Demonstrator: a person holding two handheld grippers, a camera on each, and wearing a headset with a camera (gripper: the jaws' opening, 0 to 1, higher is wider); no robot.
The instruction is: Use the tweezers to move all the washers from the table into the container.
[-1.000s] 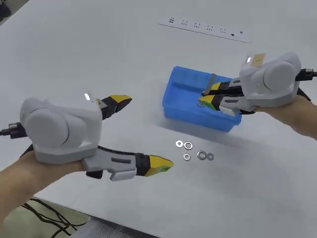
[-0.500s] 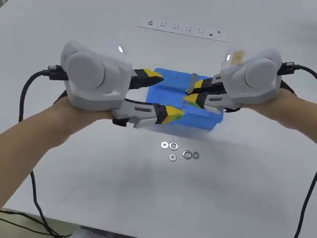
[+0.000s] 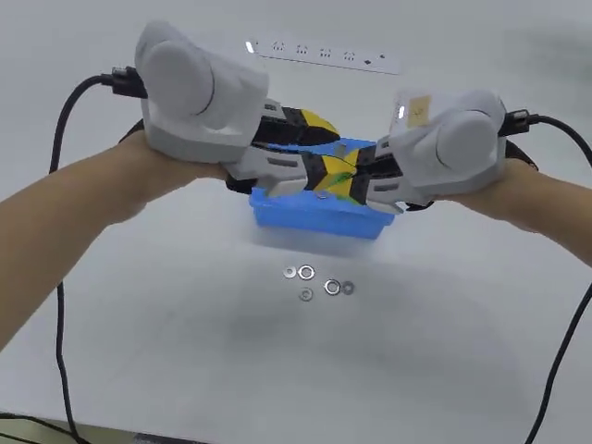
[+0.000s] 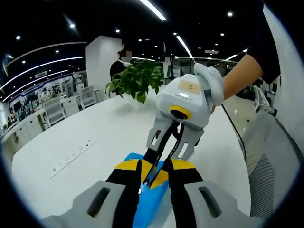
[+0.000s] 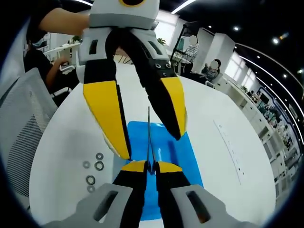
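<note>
Washers (image 3: 306, 272), five as far as I could count, lay loose in a small cluster on the white table (image 3: 416, 351) just below the centre of the head view, near the front wall of the blue container (image 3: 314, 215) but apart from it. In my right gripper view they sat at the lower left, beside the blue tray. I saw no washer in the part of the container that showed, though both grippers hid much of its inside, so I judged the moving itself not yet begun. My right gripper (image 5: 151, 167) was clamped on the tweezers (image 5: 148, 133), whose thin metal legs rose straight up the middle of that view, over the container. My left gripper (image 4: 154, 168) had its yellow-tipped jaws apart, one on each side of the tweezers; whether either jaw touched them I could not tell. Both grippers met nose to nose above the container, in the upper middle of the head view. By my reckoning all five washers were left to pick up and drop in.
</note>
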